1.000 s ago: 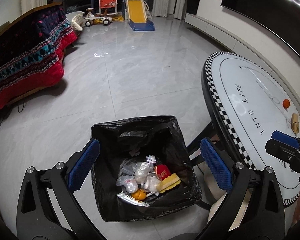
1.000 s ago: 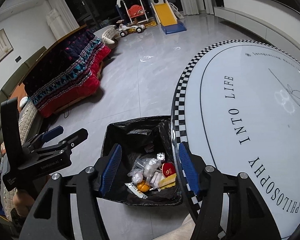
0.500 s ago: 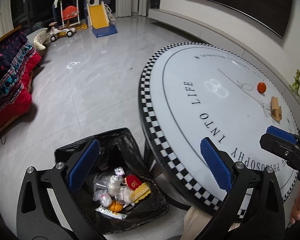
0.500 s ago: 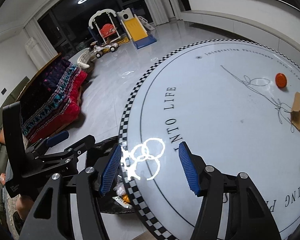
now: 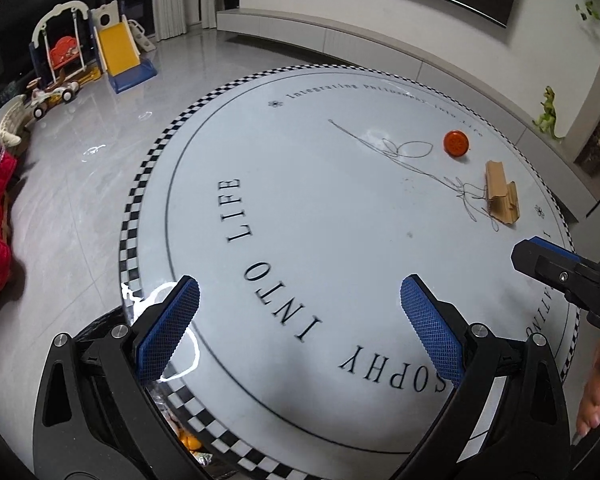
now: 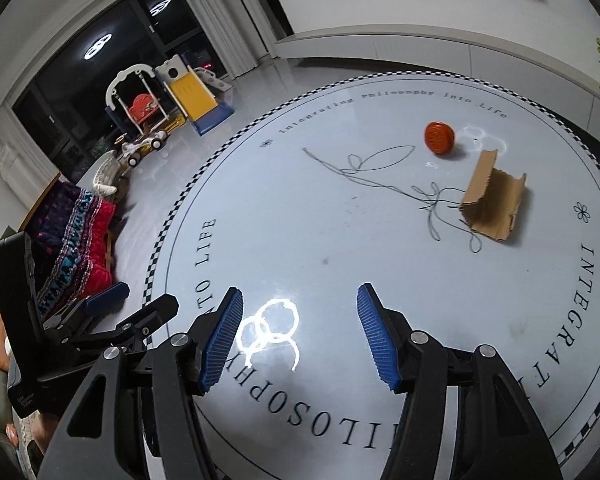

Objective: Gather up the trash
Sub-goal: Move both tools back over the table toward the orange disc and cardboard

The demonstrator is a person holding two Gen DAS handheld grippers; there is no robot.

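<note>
Family living room, by night. Ahead of the tongs stood a round white table [image 5: 340,208] with checkered rim; beyond it to the left lay a glossy tiled floor [image 5: 72,208], a toddler swing [image 5: 62,46] and slide [image 5: 120,52], and a blanket-draped sofa [image 6: 76,232]; dark windows [image 6: 100,68] ran behind.

Round table [image 5: 340,208]: orange cap [image 5: 456,143], cardboard scrap [image 5: 500,194].

Desk [image 5: 340,208] top: glossy, smooth, mirrors the ceiling lamp. Cardboard scrap [image 6: 494,206]: matt brown, corrugated, torn edge. Fingers [image 5: 168,332]: blue pads, rough cross-hatched texture.
</note>
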